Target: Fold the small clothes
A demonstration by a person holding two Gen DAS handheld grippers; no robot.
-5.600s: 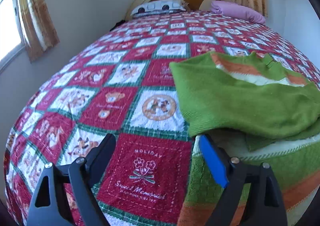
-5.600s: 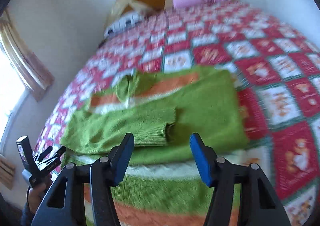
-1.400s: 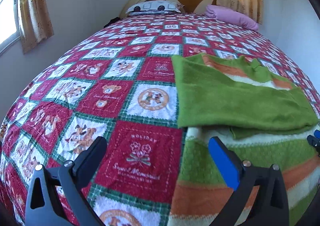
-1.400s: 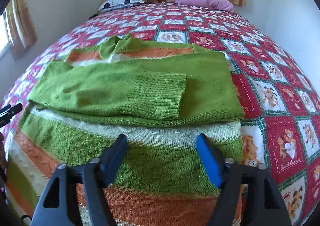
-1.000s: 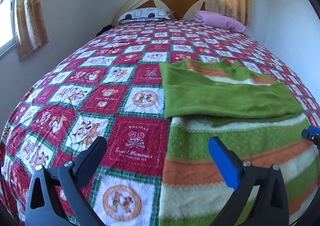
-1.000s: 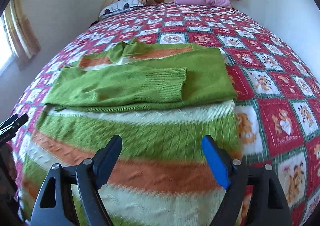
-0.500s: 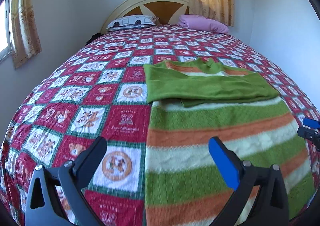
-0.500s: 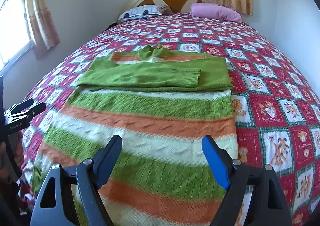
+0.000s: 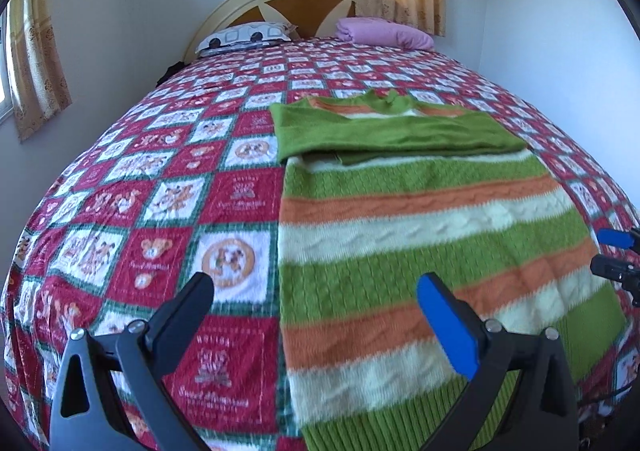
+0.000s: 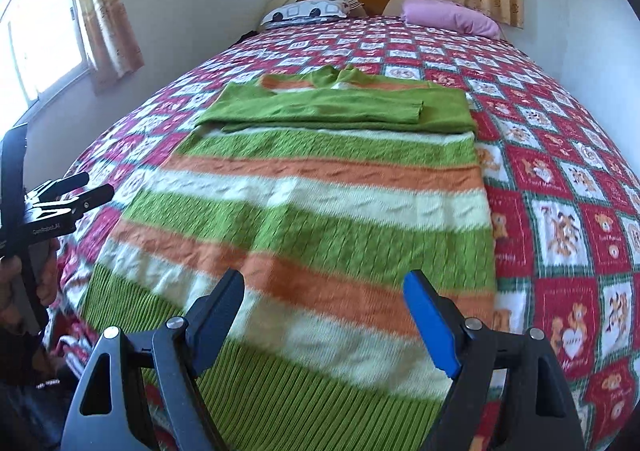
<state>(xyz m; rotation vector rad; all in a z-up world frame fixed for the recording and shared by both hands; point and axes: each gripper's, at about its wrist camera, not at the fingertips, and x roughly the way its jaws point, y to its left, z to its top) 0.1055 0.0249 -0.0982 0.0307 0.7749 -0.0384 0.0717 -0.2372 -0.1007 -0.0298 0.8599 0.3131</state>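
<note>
Left tongs (image 9: 316, 299) gape empty above striped sweater (image 9: 420, 235) on quilt (image 9: 160, 171)

One striped sweater (image 10: 320, 211), two pillows: a patterned pillow (image 10: 308, 13) and a pink pillow (image 10: 448, 17); two grippers: left gripper (image 9: 316, 315), right gripper (image 10: 324, 311).

Striped green-orange-cream sweater (image 10: 320, 203) lies flat on bed, both sleeves folded across chest.

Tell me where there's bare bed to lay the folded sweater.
Free: quilt left of the sweater, the stretch between its collar and the pillows, and the strip on its right. The sweater fills the middle down to the near edge.
</note>
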